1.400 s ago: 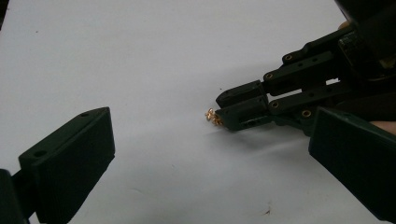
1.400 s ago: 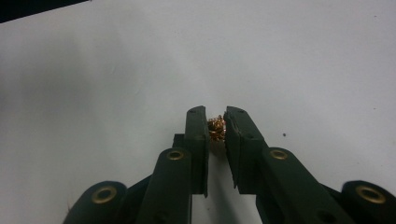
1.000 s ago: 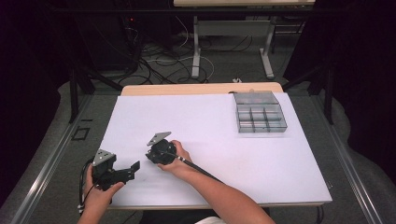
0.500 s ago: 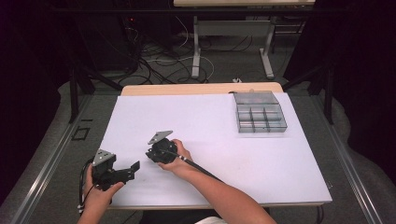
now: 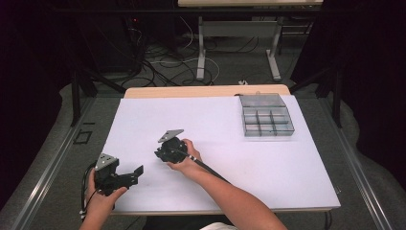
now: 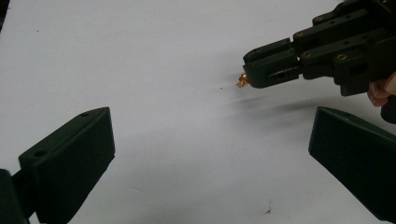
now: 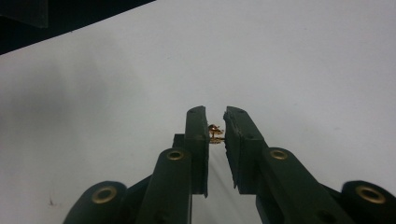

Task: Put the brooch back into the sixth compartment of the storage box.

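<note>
My left gripper (image 5: 136, 171) sits with its jaws spread wide over the white table (image 5: 287, 158), gripping nothing. Ahead of it and to its right, my right gripper (image 7: 215, 133) has its jaws drawn narrow, pinching a small gold piece (image 7: 215, 132) right at their tips, just above the tabletop.
</note>
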{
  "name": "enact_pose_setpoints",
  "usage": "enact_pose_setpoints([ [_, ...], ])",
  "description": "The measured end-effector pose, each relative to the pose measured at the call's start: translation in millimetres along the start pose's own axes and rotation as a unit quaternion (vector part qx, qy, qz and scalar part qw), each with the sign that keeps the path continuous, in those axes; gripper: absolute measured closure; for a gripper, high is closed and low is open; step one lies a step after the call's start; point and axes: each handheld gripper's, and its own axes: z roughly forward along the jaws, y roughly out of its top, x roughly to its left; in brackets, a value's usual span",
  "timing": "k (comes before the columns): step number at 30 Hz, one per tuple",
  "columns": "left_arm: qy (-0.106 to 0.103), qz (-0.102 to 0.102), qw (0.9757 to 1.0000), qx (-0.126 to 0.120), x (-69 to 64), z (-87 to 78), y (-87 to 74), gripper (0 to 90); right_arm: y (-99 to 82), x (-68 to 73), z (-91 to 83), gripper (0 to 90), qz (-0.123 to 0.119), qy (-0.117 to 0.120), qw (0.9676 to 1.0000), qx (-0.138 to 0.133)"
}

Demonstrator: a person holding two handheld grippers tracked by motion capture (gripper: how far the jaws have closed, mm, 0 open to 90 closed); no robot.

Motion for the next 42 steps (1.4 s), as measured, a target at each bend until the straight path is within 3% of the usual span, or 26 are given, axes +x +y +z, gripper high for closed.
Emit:
enact_pose_setpoints([
  [4,0.001,0.0,1.0,0.001,-0.2,0.1,0.0,0.4,0.1,-10.4,-7.2,79.5,-0.002,-0.007,1.0,-0.004],
  [8,0.001,0.001,1.0,0.003,-0.5,0.2,0.1,0.4,-1.6,-23.4,-17.3,79.5,0.02,-0.023,0.9995,-0.002],
  [12,0.001,0.002,1.0,0.004,-0.4,0.2,0.2,0.4,-3.6,-32.2,-22.9,79.5,0.026,-0.032,0.9991,-0.004],
  [13,0.001,0.002,1.0,0.003,-0.3,0.2,0.2,0.4,-5.5,-37.9,-24.8,79.5,0.029,-0.04,0.9986,-0.018],
  [16,0.001,0.001,1.0,0.005,-0.4,-0.1,0.2,0.4,-5.7,-43.7,-30.7,79.5,0.033,-0.045,0.9984,-0.002],
  [20,0.001,0.001,1.0,0.005,-0.5,-0.3,0.1,0.4,-7.7,-54.8,-39.0,79.5,0.042,-0.058,0.9974,-0.004],
  [21,0.001,0.001,1.0,0.005,-0.5,-0.2,0.0,0.4,-9.0,-57.7,-39.2,79.5,0.043,-0.064,0.9969,-0.019],
  [22,0.001,0.001,1.0,0.005,-0.4,-0.2,0.0,0.4,-9.0,-60.7,-43.3,79.5,0.044,-0.066,0.9969,-0.003],
  [27,0.002,0.0,1.0,0.004,-0.5,0.6,-0.2,0.4,-13.4,-76.4,-52.4,79.5,0.053,-0.083,0.9948,-0.024],
  [28,0.002,0.0,1.0,0.004,-0.6,0.7,-0.2,0.4,-13.3,-78.8,-56.5,79.5,0.058,-0.087,0.9945,-0.009],
  [35,0.001,0.001,1.0,0.007,-0.9,1.1,0.0,0.4,-18.2,-97.3,-71.5,79.5,0.068,-0.107,0.9914,-0.03],
  [42,0.002,0.001,1.0,0.008,-0.9,1.2,-0.2,0.4,-23.0,-113.9,-88.4,79.5,0.086,-0.13,0.9874,-0.031],
])
